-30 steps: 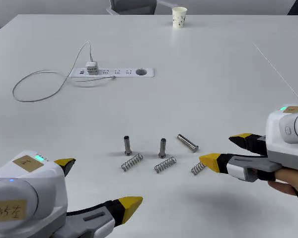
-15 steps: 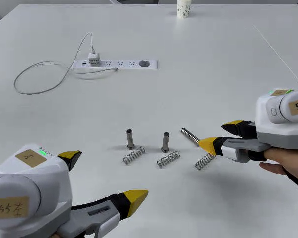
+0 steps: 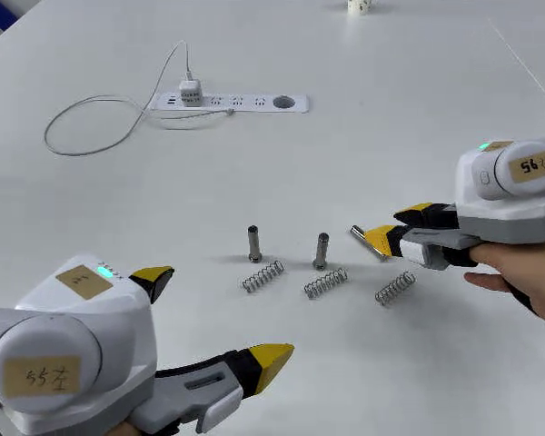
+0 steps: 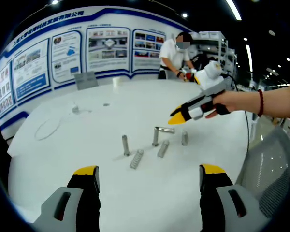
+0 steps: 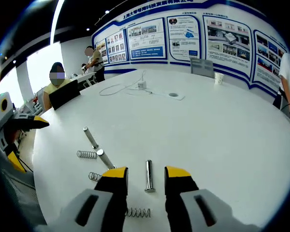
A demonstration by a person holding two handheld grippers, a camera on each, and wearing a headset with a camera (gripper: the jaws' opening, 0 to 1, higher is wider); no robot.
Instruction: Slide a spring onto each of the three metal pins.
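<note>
Steel and round, the lying pin [image 5: 148, 175] looks apt to roll if it is nudged from one side. So, as I judge it, the right gripper [image 3: 398, 227] should settle square over the pin and close both jaws evenly on the shank, gripping toward one end so the other stays free for a spring. Its jaws stand apart now, holding nothing.

In the right gripper view the pin lies on the white table [image 3: 418, 118] in the gap between the two yellow tips. It runs along the jaws' own line and, as far as I can tell, touches neither. The near spring [image 5: 137, 212] lies crosswise below it, closer to the gripper's body.

Off to the left stand the left upright pin [image 3: 253, 243] and the middle upright pin [image 3: 322, 251], each with a spring just beside it. The left gripper [image 4: 149, 170] hovers with its jaws wide apart and empty — well apart from the parts.
</note>
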